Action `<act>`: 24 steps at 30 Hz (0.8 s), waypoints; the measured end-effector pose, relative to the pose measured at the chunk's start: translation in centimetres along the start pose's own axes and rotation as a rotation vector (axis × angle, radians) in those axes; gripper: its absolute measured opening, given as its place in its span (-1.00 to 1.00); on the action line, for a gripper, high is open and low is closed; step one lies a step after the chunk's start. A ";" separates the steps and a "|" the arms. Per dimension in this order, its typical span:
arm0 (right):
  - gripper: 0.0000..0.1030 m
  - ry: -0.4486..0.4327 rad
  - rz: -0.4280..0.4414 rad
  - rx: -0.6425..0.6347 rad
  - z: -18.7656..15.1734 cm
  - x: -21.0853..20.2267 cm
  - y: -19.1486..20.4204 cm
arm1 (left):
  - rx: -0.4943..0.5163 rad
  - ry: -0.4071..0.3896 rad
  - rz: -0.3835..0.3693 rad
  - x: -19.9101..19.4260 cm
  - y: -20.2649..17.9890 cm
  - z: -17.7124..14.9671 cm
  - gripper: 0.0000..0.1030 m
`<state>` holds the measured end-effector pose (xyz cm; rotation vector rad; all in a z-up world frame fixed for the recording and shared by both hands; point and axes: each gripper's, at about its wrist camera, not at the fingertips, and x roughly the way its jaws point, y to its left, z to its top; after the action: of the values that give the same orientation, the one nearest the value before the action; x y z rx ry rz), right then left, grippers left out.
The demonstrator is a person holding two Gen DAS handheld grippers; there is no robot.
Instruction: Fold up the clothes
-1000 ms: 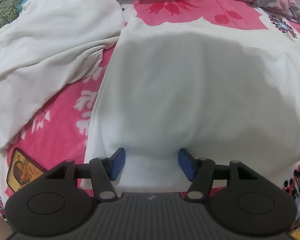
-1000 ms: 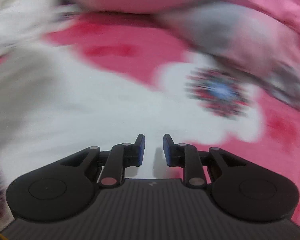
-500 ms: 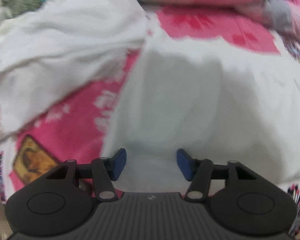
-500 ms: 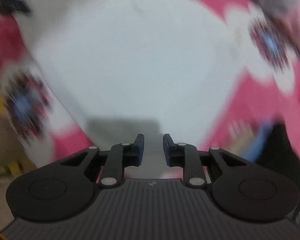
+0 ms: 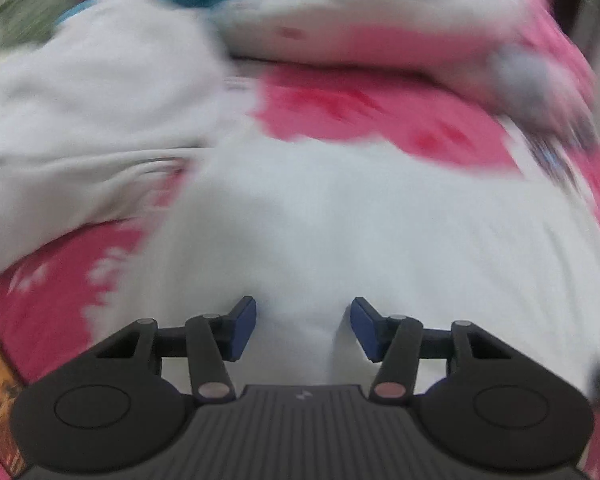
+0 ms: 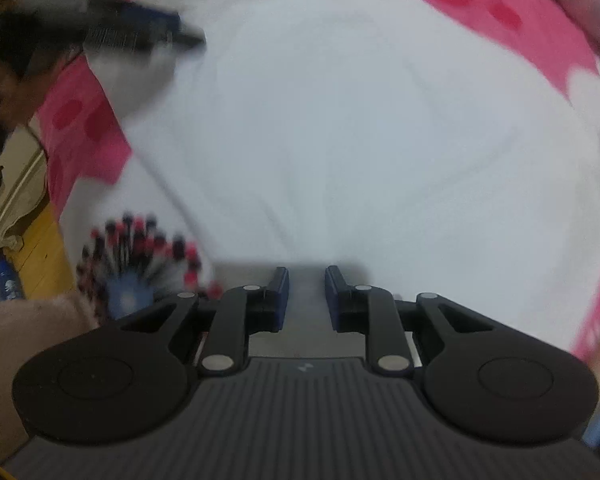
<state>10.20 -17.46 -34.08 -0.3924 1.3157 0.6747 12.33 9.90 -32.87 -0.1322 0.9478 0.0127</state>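
Left tongs (image 6: 168,32) over white garment (image 6: 340,120)

A pink floral bed (image 5: 380,116) carries a flat white garment (image 5: 380,220) and crumpled white cloth (image 5: 80,120).

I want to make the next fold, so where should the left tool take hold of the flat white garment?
Probably the near hem of the white garment, approached low from the near side: that edge lies flat between the open left tool fingers, so they can close over it.

A bed under a pink floral sheet (image 5: 380,116) — yellowish wooden floor (image 6: 40,256) beside it.
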 end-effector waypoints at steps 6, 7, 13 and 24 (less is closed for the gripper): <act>-0.62 -0.128 0.017 0.074 5.4 0.3 -1.2 | -0.114 -0.008 0.058 0.0 4.1 1.2 0.06; -0.62 -0.149 0.020 0.086 6.3 0.3 -1.4 | -0.127 -0.005 0.055 -0.3 4.4 1.2 0.06; -0.62 -0.225 0.072 0.092 11.7 2.2 -0.4 | -0.184 0.081 0.007 -2.7 3.4 -0.6 0.10; -0.62 -0.304 0.204 0.024 21.8 7.7 3.8 | -0.428 0.209 0.020 -4.9 6.1 -5.6 0.11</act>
<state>24.88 0.63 -36.15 -0.1288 1.0808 0.8531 4.48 15.47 -32.75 -0.5275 1.1456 0.2244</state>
